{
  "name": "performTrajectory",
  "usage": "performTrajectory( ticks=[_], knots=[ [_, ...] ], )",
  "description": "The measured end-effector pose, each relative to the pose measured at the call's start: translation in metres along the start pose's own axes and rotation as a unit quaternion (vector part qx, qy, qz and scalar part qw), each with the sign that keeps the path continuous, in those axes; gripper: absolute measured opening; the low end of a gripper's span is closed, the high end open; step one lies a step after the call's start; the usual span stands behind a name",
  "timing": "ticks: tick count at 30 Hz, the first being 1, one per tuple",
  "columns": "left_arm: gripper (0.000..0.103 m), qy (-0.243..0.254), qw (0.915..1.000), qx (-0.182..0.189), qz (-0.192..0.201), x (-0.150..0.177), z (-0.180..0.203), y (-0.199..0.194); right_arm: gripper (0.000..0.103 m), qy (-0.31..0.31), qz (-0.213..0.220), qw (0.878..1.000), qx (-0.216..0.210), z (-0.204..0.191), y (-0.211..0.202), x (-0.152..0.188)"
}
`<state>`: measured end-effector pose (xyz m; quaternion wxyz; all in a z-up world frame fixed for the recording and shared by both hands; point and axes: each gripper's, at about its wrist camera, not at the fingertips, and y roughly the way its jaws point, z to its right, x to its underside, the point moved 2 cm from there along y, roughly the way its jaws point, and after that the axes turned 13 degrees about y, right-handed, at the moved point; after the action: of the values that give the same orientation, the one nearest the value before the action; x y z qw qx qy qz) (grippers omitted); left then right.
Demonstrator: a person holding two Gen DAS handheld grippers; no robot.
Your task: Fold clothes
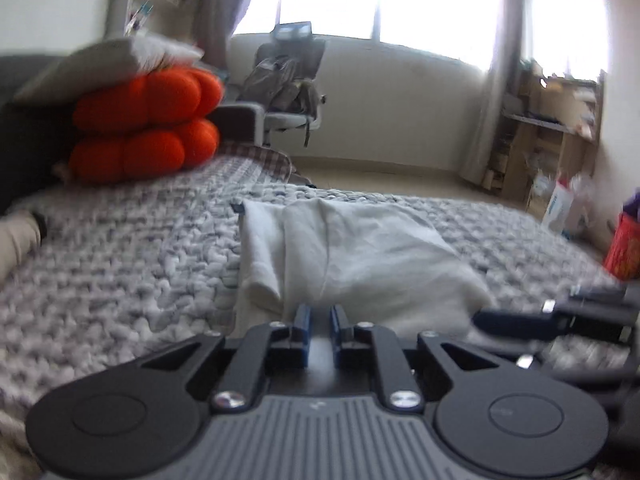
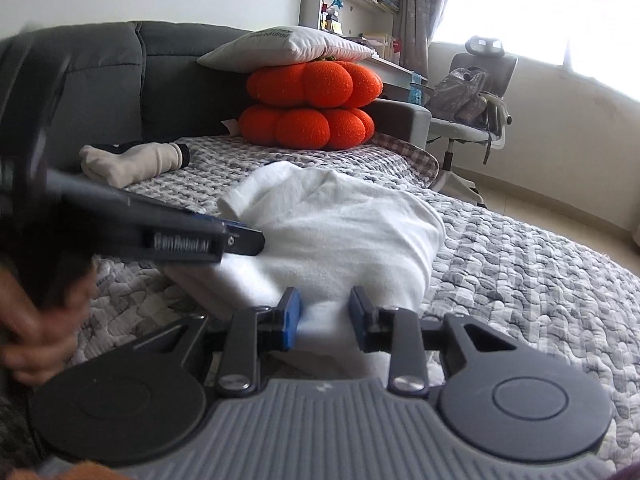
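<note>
White folded garment [image 2: 340, 224] lies on the quilted bed [image 2: 520, 272] — right gripper [image 2: 324, 316] fingers clamp its near fold; left gripper [image 1: 320, 320] fingers narrow, holding nothing.

A: What is obscured in the left wrist view?
B: The shelf clutter [image 1: 552, 120] at two o'clock is blurred; the red container [image 1: 624, 248] at three o'clock is cut by the edge.
A: And the right wrist view?
B: The hand [image 2: 36, 340] at nine o'clock is blurred and cropped.
</note>
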<state>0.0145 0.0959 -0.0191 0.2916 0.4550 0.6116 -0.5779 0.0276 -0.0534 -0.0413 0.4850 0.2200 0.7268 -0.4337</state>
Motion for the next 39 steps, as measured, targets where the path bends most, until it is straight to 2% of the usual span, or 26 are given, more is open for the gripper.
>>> performTrajectory(
  ticks=[4, 7, 10, 13, 19, 24, 27, 34, 37, 39],
  knots=[
    [0.012, -0.023, 0.9996, 0.015, -0.004, -0.002, -0.008, 0.002, 0.033, 0.031, 0.004, 0.999, -0.024, 0.009, -0.008, -0.005],
    [0.012, -0.024, 0.9996, 0.018, 0.002, 0.001, -0.009, 0.001, 0.025, 0.047, 0.012, 0.998, -0.026, 0.013, -0.018, -0.013],
    [0.012, -0.02, 0.9996, 0.017, 0.006, 0.005, -0.008, -0.001, 0.026, 0.046, 0.02, 0.999, -0.021, 0.012, -0.024, -0.019],
    [0.012, -0.019, 0.9997, 0.017, 0.005, 0.005, -0.006, -0.004, 0.025, 0.047, -0.008, 0.999, -0.012, 0.012, -0.015, -0.014],
    [0.012, -0.016, 0.9997, 0.016, 0.006, 0.003, -0.004, -0.003, 0.026, 0.049, -0.022, 0.998, -0.011, 0.01, -0.005, -0.007],
    [0.012, -0.009, 0.9998, 0.012, 0.009, 0.003, -0.002, -0.004, 0.026, 0.066, -0.024, 0.997, -0.023, 0.017, -0.007, -0.015],
    [0.012, -0.005, 0.9999, 0.01, 0.011, 0.003, 0.0, -0.004, 0.022, 0.083, -0.016, 0.996, -0.036, 0.026, -0.007, -0.027],
    [0.012, -0.003, 0.9999, 0.009, 0.013, 0.003, 0.001, -0.005, 0.026, 0.09, -0.017, 0.995, -0.031, 0.042, 0.037, -0.07],
    [0.012, -0.003, 0.9998, 0.01, 0.014, 0.004, 0.002, -0.005, 0.026, 0.092, -0.037, 0.995, -0.022, 0.043, 0.064, -0.076],
    [0.012, -0.003, 0.9998, 0.011, 0.014, 0.004, 0.002, -0.005, 0.022, 0.092, -0.057, 0.994, -0.006, 0.046, 0.082, -0.074]
  ],
)
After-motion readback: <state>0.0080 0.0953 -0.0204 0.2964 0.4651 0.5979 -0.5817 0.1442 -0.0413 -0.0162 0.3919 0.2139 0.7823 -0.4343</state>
